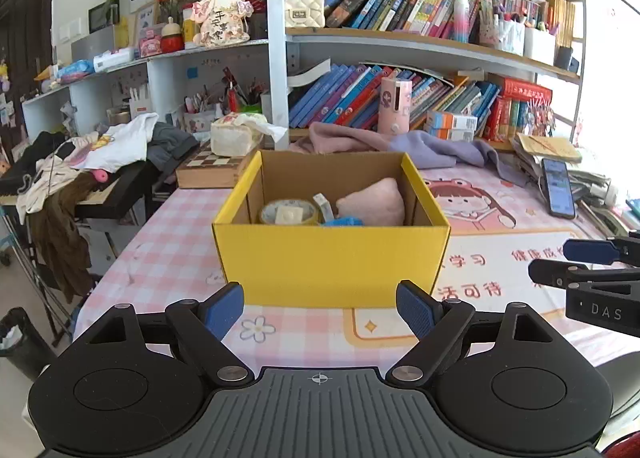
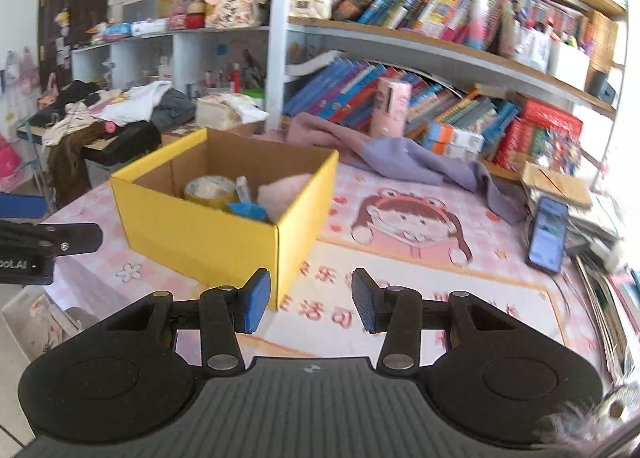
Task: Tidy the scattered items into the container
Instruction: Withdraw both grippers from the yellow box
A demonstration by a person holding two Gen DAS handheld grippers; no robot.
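A yellow cardboard box [image 1: 332,262] stands on the pink tablecloth, also in the right wrist view [image 2: 200,234]. Inside lie a tape roll [image 1: 288,211], a pink soft item [image 1: 372,201], a small white tube [image 1: 323,205] and a blue item [image 1: 344,221]. My left gripper [image 1: 320,310] is open and empty just in front of the box. My right gripper [image 2: 311,300] is open and empty, in front of the box's right corner. It shows at the right edge of the left wrist view [image 1: 560,262].
A phone [image 1: 558,187] lies on the table at the right, beside stacked papers [image 1: 548,149]. A purple cloth [image 1: 400,145] lies behind the box. Bookshelves [image 1: 420,41] run along the back. A chess box [image 1: 212,169] and a clothes pile [image 1: 100,153] sit at the left.
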